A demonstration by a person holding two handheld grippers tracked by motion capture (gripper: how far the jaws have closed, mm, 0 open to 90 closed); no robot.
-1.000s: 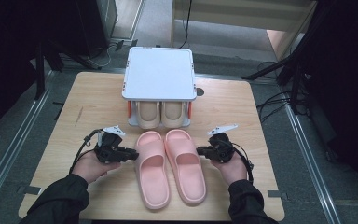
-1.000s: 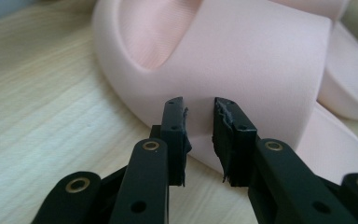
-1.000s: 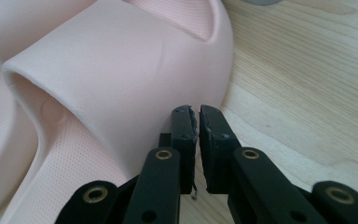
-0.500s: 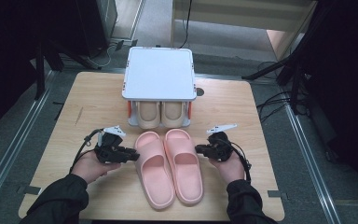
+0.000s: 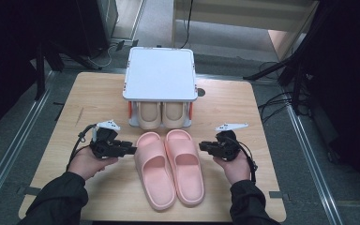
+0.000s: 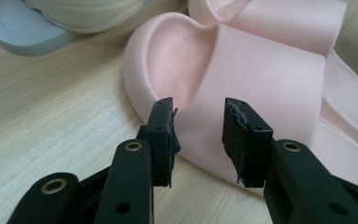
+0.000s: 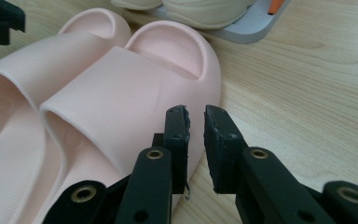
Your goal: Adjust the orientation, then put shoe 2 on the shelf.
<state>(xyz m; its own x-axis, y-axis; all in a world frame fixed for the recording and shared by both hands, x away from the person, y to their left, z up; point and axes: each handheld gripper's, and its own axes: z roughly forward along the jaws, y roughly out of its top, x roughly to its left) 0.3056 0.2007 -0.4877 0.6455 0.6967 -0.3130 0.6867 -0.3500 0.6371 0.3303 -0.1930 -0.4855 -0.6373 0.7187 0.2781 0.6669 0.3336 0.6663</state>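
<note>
Two pink slippers lie side by side on the wooden table, the left slipper (image 5: 154,171) and the right slipper (image 5: 183,166), toes pointing away from me. My left gripper (image 5: 130,150) sits level at the left slipper's outer side. Its jaws have just been opening: in the left gripper view (image 6: 198,107) the pads stand well apart, and the slipper's side (image 6: 261,70) shows in the gap untouched. My right gripper (image 5: 202,146) sits at the right slipper's outer side. Its jaws have also just been opening and show a narrow empty gap (image 7: 195,114) beside that slipper (image 7: 121,88).
A small white-topped shoe rack (image 5: 159,75) stands behind the pink pair, with a beige pair of slippers (image 5: 161,115) tucked under its top. Bare tabletop (image 5: 243,117) lies on both sides. The table's front edge runs close under my forearms.
Both hands and the pink pair stay where they were. The high view is too coarse to show the jaws spreading.
</note>
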